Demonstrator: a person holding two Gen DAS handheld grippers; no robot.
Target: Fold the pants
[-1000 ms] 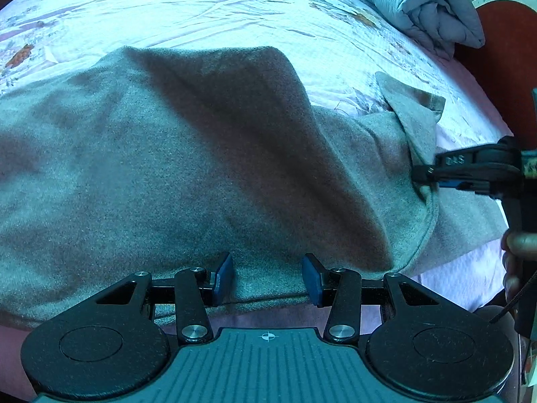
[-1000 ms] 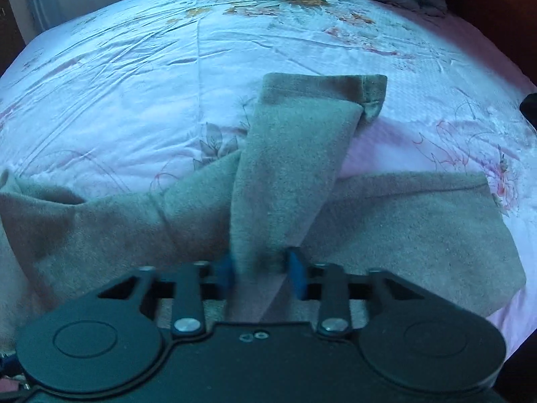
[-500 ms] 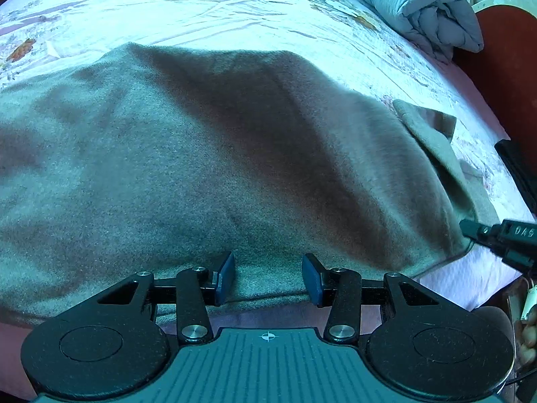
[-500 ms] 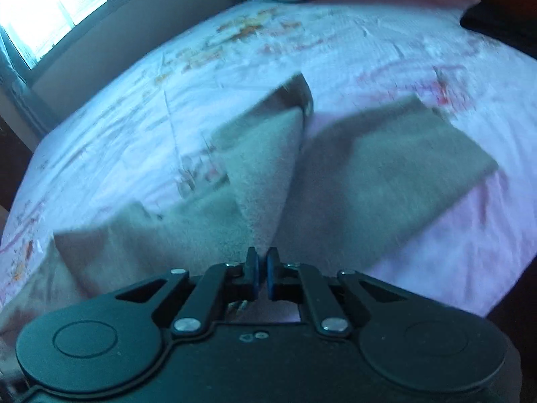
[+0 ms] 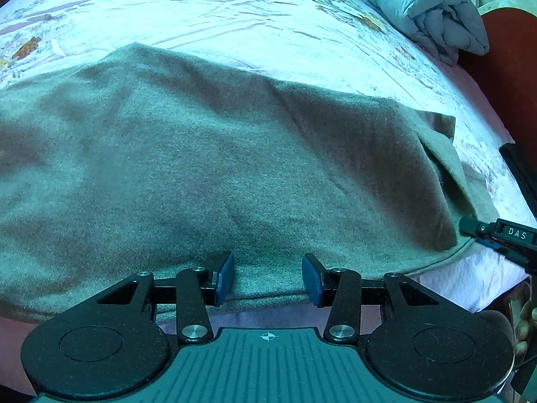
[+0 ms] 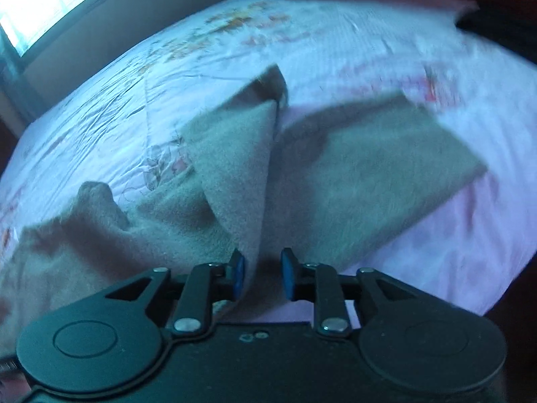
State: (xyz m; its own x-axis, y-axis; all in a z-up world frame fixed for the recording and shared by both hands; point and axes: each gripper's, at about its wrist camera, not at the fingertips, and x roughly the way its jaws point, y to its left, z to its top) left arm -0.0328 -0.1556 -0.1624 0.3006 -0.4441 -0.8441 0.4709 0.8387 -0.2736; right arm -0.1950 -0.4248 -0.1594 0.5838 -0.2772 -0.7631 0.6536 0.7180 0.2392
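On the left wrist view, I see the left claw (image 5: 267, 279) with pads apart over the near hem of the grey pants (image 5: 208, 174), spread on the bed (image 5: 235, 16). From the right wrist view, right claw (image 6: 262, 277) is opening; a pants fold lies against its left pad, not pinched.

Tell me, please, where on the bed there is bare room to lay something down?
The bedsheet lies bare beyond the pants, up to the rolled duvet at the far right. A narrow bare strip runs along the near edge by the right gripper. The middle and left are covered by the pants.
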